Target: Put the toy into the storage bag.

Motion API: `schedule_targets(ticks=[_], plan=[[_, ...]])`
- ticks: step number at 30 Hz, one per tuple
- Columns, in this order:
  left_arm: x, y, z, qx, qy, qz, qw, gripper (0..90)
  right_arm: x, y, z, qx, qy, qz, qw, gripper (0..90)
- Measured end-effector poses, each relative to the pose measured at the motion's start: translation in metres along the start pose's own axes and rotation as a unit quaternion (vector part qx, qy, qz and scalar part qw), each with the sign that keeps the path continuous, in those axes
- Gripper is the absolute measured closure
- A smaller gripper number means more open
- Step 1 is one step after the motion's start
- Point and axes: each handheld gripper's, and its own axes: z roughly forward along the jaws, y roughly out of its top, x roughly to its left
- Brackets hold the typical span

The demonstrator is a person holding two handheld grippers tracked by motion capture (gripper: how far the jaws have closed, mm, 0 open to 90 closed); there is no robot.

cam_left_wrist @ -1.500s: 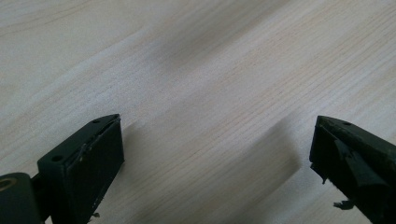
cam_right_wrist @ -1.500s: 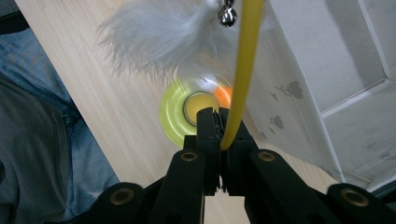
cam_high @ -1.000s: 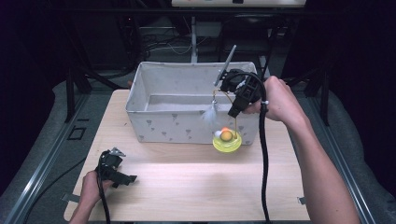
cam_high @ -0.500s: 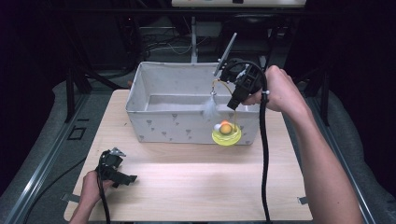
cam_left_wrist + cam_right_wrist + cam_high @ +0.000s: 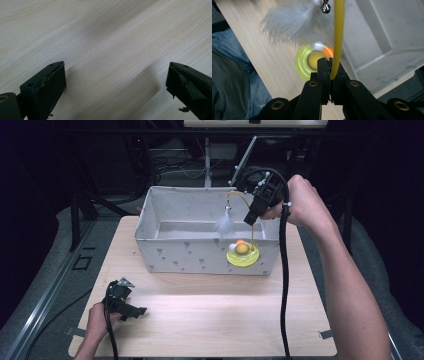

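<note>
Nearest, the left gripper [image 5: 131, 309] rests on the wooden table [image 5: 210, 320] with its jaws spread wide and nothing between them. Farther off, the right gripper [image 5: 248, 221] clamps the yellow wand [image 5: 337, 37] of a cat toy (white feather [image 5: 225, 226] and small bell [image 5: 325, 8] dangling), its round yellow base [image 5: 243, 257] hanging by the front wall of the grey fabric bin [image 5: 170, 252].

Two black jaws of the left gripper [image 5: 115, 87] wide apart over pale wooden table [image 5: 112, 37], seemingly close above it.
</note>
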Motion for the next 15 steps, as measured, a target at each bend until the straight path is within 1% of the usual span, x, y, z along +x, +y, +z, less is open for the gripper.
schedule_targets(ticks=[1, 2, 3, 4, 5, 6, 8, 9, 11, 13, 15], plan=[[0.0, 0.0, 0.0, -0.001, 0.003, -0.001, 1.0, 3.0, -0.002, 0.002, -0.005, 0.001, -0.005, 0.0, 1.0, 88.0], [-0.001, 0.0, 0.001, -0.002, 0.004, -0.003, 1.0, 3.0, -0.002, 0.002, -0.005, 0.001, -0.005, 0.0, 1.0, 88.0], [-0.001, 0.0, 0.001, 0.001, 0.0, -0.001, 1.0, 3.0, -0.004, 0.004, -0.011, -0.004, -0.01, 0.002, 0.9999, 88.0], [-0.001, 0.001, 0.001, 0.003, -0.001, 0.002, 1.0, 3.0, -0.005, 0.005, -0.013, -0.002, -0.011, 0.0, 0.9999, 88.0], [-0.001, 0.001, 0.001, 0.003, -0.001, 0.002, 1.0, 3.0, -0.005, 0.005, -0.013, -0.002, -0.011, 0.0, 0.9999, 88.0], [-0.002, 0.001, 0.001, 0.003, 0.003, 0.004, 1.0, 3.0, -0.007, 0.009, -0.019, -0.004, -0.014, 0.003, 0.9999, 88.1], [-0.002, 0.001, 0.001, 0.003, 0.001, 0.004, 1.0, 3.0, -0.007, 0.01, -0.02, -0.007, -0.013, 0.006, 0.9999, 88.1], [-0.001, 0.0, 0.0, 0.002, 0.001, 0.002, 1.0, 3.0, -0.011, 0.014, -0.025, -0.007, -0.015, 0.007, 0.9998, 88.0], [-0.001, 0.0, 0.0, 0.0, 0.004, 0.002, 1.0, 3.0, -0.012, 0.016, -0.026, -0.006, -0.016, 0.008, 0.9998, 88.1], [-0.001, 0.0, 0.0, -0.001, 0.005, 0.001, 1.0, 3.0, -0.016, 0.019, -0.028, -0.011, -0.015, 0.014, 0.9997, 88.1], [-0.001, 0.0, 0.0, -0.002, 0.003, 0.0, 1.0, 3.0, -0.019, 0.022, -0.031, -0.011, -0.021, 0.015, 0.9996, 88.0]])
